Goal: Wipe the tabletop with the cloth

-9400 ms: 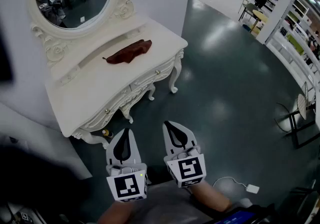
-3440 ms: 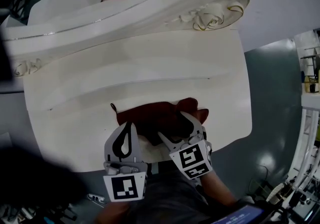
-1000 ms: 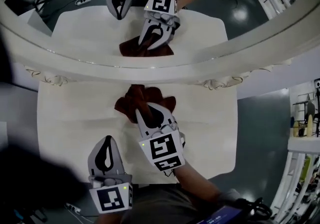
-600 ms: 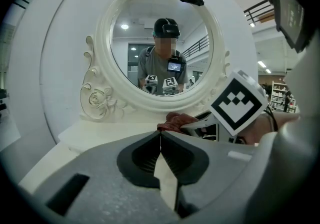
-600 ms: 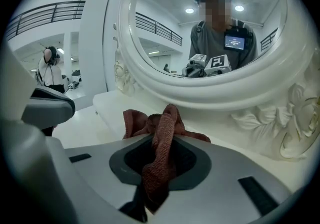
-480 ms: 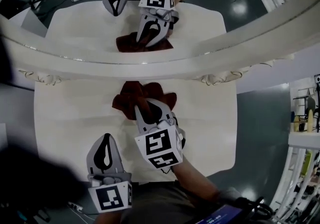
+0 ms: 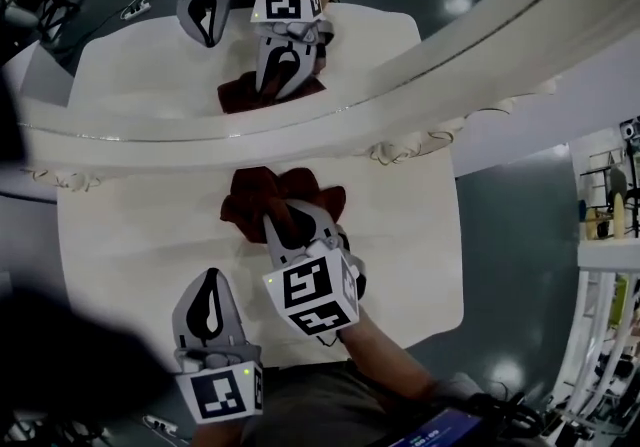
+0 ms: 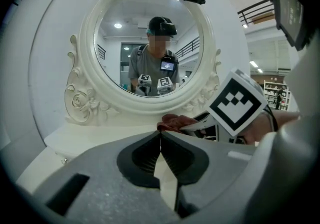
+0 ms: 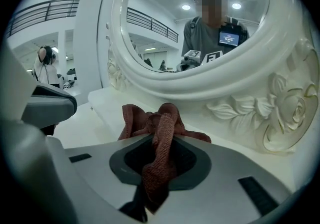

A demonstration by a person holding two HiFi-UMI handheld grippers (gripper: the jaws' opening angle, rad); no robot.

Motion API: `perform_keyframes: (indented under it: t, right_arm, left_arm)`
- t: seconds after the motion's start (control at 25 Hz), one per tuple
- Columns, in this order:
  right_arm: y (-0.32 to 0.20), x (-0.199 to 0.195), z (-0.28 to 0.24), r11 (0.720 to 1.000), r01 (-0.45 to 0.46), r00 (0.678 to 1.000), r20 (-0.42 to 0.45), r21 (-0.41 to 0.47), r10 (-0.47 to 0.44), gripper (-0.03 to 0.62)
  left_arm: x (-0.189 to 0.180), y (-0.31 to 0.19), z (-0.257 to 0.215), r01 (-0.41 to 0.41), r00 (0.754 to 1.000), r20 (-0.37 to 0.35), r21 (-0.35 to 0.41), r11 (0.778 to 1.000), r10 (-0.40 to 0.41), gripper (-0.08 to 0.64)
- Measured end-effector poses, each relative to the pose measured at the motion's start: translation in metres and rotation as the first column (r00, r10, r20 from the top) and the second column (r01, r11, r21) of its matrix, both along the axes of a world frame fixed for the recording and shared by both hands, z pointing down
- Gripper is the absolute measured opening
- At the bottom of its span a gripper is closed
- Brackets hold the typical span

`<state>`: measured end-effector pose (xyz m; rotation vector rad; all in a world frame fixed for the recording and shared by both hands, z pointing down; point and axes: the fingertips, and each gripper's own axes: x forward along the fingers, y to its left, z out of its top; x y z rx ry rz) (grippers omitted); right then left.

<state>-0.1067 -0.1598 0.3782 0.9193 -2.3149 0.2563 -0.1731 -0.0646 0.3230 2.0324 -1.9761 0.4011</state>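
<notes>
The dark red cloth (image 7: 262,197) lies bunched on the white tabletop (image 7: 130,235), toward the far side, just in front of the carved frame (image 7: 300,125) of the mirror (image 7: 130,45). The right gripper (image 7: 284,223) reaches over it from the near side. Its own view shows the jaws clenched on a raised fold of the cloth (image 9: 161,133), which runs down between the pads while the rest spreads on the table just beyond the right gripper (image 9: 161,144). The left gripper (image 7: 209,287) hangs over the near left part of the tabletop, well apart from the cloth. In the left gripper (image 8: 160,137) view its jaws are pressed together with nothing between them. That view also shows the cloth (image 8: 172,120) to the right, beside the right gripper's marker cube (image 8: 236,101), with the round mirror (image 8: 149,52) beyond. The mirror reflects both grippers, the cloth and a person in a grey shirt
</notes>
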Motion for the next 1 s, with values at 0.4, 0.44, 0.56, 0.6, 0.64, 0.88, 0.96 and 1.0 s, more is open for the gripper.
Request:
perform_keyframes:
  t: [0.4,0.44,0.56,0.6,0.64,0.88,0.96,1.0]
  right_arm:
    - [-0.015,0.009,0.008,0.998,-0.069,0.998,-0.015,0.003,0.069,0.074]
    - [-0.018,0.009,0.011,0.997,-0.077,0.997,-0.017,0.004,0.077,0.073]
    - [-0.022,0.013,0.015,0.995,-0.098,0.995,-0.024,0.006,0.098,0.072]
    - [-0.022,0.015,0.015,0.995,-0.104,0.994,-0.026,0.007,0.105,0.072]
    - [-0.023,0.017,0.015,0.994,-0.111,0.993,-0.027,0.008,0.111,0.072]
    - [-0.025,0.024,0.013,0.989,-0.147,0.989,-0.033,0.013,0.147,0.072]
    - [-0.028,0.037,0.016,0.987,-0.162,0.986,-0.035,0.016,0.163,0.072]
    - [-0.029,0.048,0.017,0.985,-0.169,0.985,-0.036,0.016,0.170,0.072]
  left_arm:
    - [-0.002,-0.021,0.007,-0.070,0.998,-0.006,0.010,0.998,0.070,0.015]
    - [-0.003,-0.024,0.010,-0.077,0.997,-0.008,0.011,0.997,0.077,0.016]
    - [-0.005,-0.029,0.014,-0.097,0.995,-0.012,0.016,0.995,0.097,0.016]
    - [-0.004,-0.030,0.014,-0.102,0.995,-0.012,0.018,0.995,0.103,0.015]
    - [-0.004,-0.031,0.014,-0.108,0.994,-0.011,0.018,0.994,0.108,0.016]
    - [-0.003,-0.037,0.010,-0.142,0.990,-0.013,0.027,0.989,0.142,0.015]
    - [0.007,-0.040,0.013,-0.155,0.988,-0.013,0.028,0.987,0.156,0.015]
    - [0.016,-0.042,0.014,-0.161,0.987,-0.013,0.027,0.987,0.162,0.015]
